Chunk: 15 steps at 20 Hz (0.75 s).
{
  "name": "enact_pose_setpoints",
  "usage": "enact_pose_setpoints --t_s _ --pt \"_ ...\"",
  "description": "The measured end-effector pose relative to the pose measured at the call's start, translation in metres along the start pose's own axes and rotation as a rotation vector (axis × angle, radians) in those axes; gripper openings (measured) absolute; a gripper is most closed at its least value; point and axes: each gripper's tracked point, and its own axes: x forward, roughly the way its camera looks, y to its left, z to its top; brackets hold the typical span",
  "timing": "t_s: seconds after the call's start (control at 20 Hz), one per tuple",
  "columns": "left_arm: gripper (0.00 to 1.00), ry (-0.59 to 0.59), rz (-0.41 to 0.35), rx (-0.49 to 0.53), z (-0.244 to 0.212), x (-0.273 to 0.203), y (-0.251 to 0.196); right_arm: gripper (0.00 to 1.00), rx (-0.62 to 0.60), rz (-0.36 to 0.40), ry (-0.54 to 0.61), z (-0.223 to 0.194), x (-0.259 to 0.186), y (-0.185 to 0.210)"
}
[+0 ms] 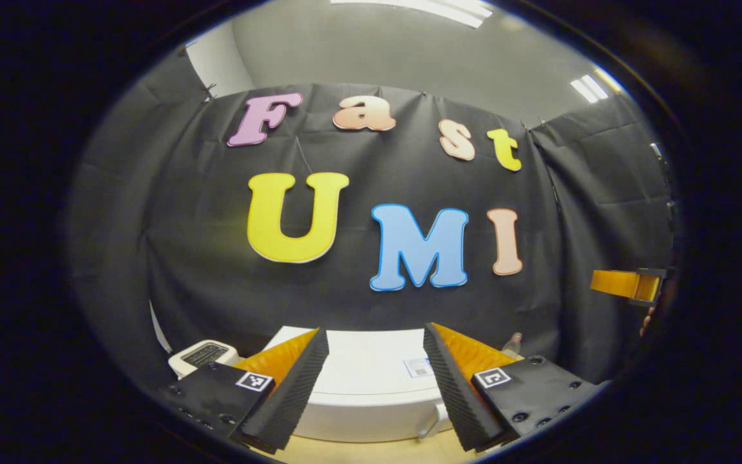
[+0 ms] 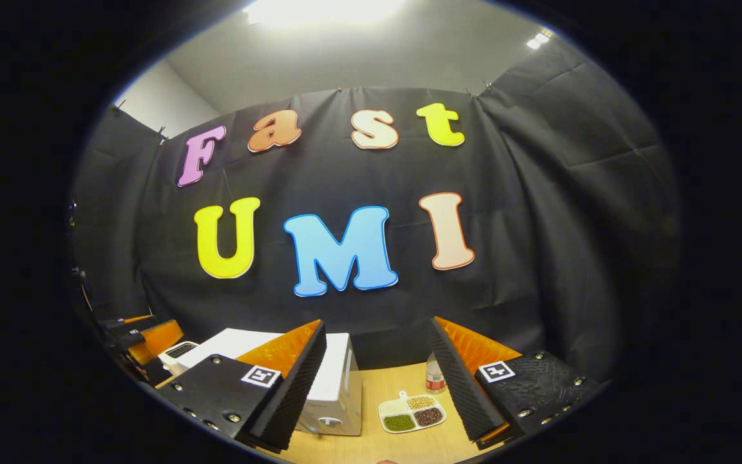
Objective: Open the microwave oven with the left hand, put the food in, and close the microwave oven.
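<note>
Both the left gripper (image 1: 376, 386) and right gripper (image 2: 377, 380) hung spread apart above the white box-shaped microwave oven (image 2: 335, 386); a divided white tray of food (image 2: 411, 412) lay on the wooden table (image 2: 371, 444).

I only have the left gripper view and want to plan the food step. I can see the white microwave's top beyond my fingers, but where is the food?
Observer: The right gripper view shows a divided plate holding three kinds of grains or beans. It sits on the wooden table, on that view's right of the microwave and apart from it.
Operator: Is the right gripper holding it?
Observer: No. The right gripper is open, with nothing between its fingers, and is not touching the plate.
</note>
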Motion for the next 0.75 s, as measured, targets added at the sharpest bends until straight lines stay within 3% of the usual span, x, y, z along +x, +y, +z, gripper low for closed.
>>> enact_pose_setpoints --t_s 0.15,0.35,0.4,0.75 --pt "0.94 -0.023 0.018 -0.004 0.030 -0.023 0.024 0.95 -0.013 0.012 -0.020 0.018 -0.009 0.017" --pt "0.98 -0.071 0.026 -0.011 0.061 -0.050 0.045 1.00 -0.024 0.002 -0.047 0.036 -0.029 0.035" --pt "1.00 -0.079 0.030 -0.007 0.064 -0.056 0.051 0.96 -0.027 -0.003 -0.050 0.037 -0.033 0.038" --pt "1.00 -0.095 -0.002 -0.008 0.078 -0.082 0.072 0.96 -0.052 -0.020 -0.045 0.040 -0.063 0.058"
